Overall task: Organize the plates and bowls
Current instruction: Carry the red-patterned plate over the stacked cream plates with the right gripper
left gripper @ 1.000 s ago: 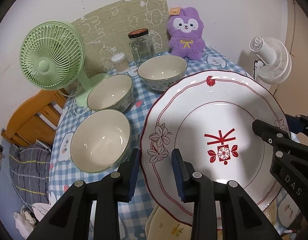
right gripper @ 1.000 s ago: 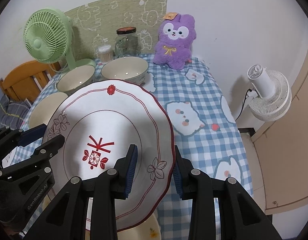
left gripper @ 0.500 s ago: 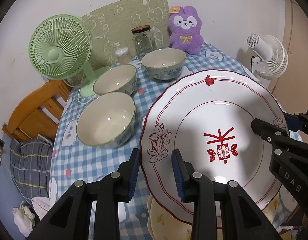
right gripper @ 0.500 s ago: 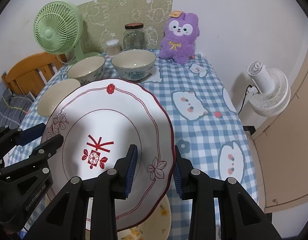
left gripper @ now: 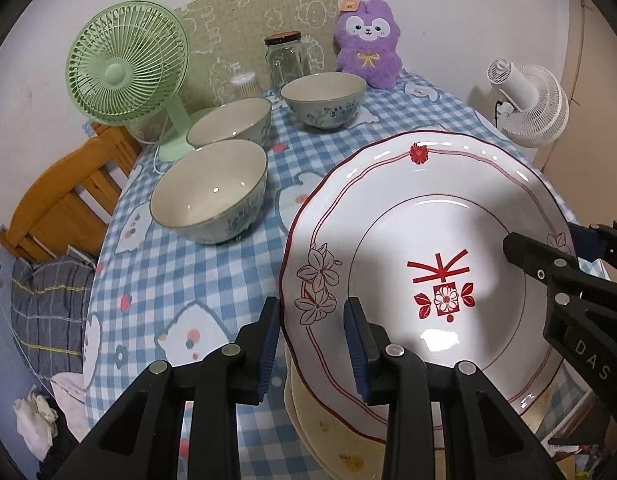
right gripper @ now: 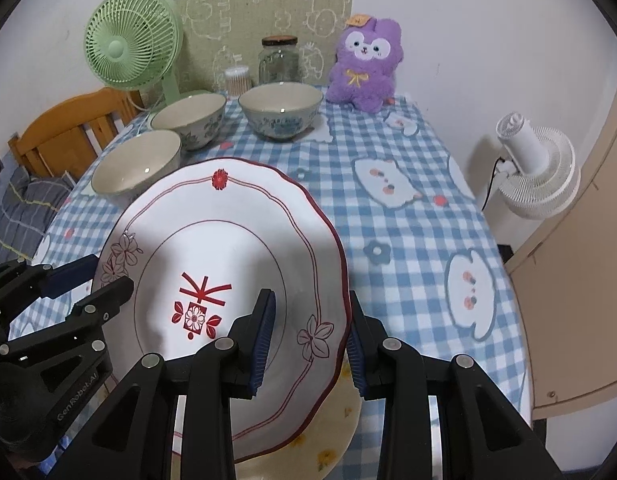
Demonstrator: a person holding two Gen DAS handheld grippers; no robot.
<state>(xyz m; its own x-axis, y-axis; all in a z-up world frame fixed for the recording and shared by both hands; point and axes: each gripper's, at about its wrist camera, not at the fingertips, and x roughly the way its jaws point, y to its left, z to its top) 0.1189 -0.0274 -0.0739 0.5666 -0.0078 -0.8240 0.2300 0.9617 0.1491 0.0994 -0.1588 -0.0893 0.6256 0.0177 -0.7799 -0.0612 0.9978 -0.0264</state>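
Our left gripper [left gripper: 313, 344] is clamped on the left rim of the red-patterned white plate [left gripper: 424, 264]; our right gripper [right gripper: 310, 338] is clamped on its right rim; each pair of blue pads straddles the edge, one pad on the face and one behind; the plate is tilted, far edge higher, held off the table; directly under its near edge lies a cream plate with yellow flowers [right gripper: 328, 440], stacked on what looks like a second one; whether the held plate touches it we cannot tell; three bowls [left gripper: 210, 190] sit apart on the blue checked tablecloth [right gripper: 412, 248], past the plate's far left; behind them are a green fan [left gripper: 126, 66], a glass jar [left gripper: 286, 60] and a purple plush [right gripper: 364, 66] by the wall; a white fan [right gripper: 536, 168] stands off the table's right edge.
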